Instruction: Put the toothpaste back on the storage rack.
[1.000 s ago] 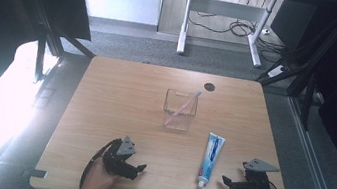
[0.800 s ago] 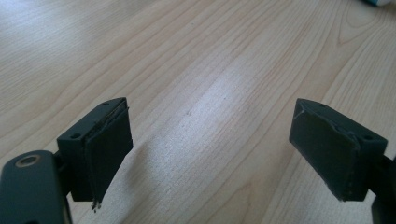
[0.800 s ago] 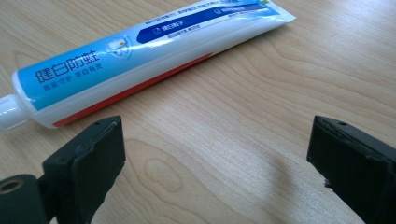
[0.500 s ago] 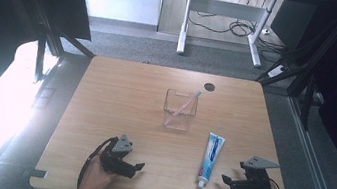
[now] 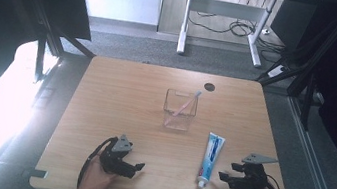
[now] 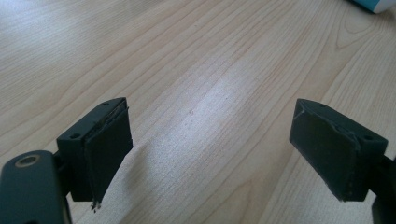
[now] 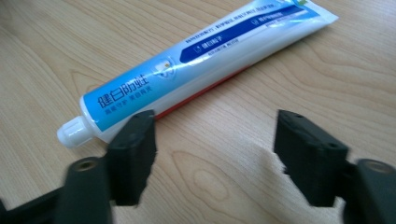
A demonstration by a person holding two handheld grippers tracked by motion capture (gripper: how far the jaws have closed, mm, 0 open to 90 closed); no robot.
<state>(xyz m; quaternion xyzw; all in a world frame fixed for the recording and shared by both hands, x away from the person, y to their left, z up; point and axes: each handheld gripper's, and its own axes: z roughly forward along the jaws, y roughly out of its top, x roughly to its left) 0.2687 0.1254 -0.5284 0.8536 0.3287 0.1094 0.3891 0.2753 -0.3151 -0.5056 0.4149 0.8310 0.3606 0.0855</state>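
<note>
A wooden table (image 5: 120, 102) was viewed from above, with both hand-held grippers kept at its near edge. The toothpaste tube (image 5: 211, 155) was found lying flat on the wood at the near right, its white cap (image 5: 201, 183) turned toward the person and its crimped end toward the clear cup (image 5: 179, 110). A pink toothbrush (image 5: 186, 104) was seen leaning inside that cup, near the table's middle and well apart from the tube.

The right gripper (image 5: 225, 176) was held just beside the tube's cap end, pointed at it. Its jaws had just been closing, yet were noted as parted, with only bare wood between them; in the right gripper view the tube (image 7: 196, 65) lay just beyond the pads, and one jaw overlapped its lower edge, so contact there could not be judged.

The left gripper (image 5: 138, 167) was rested at the near left, jaws spread wide over bare wood, nothing between them. A dark round hole (image 5: 209, 87) was noted at the table's far side.
</note>
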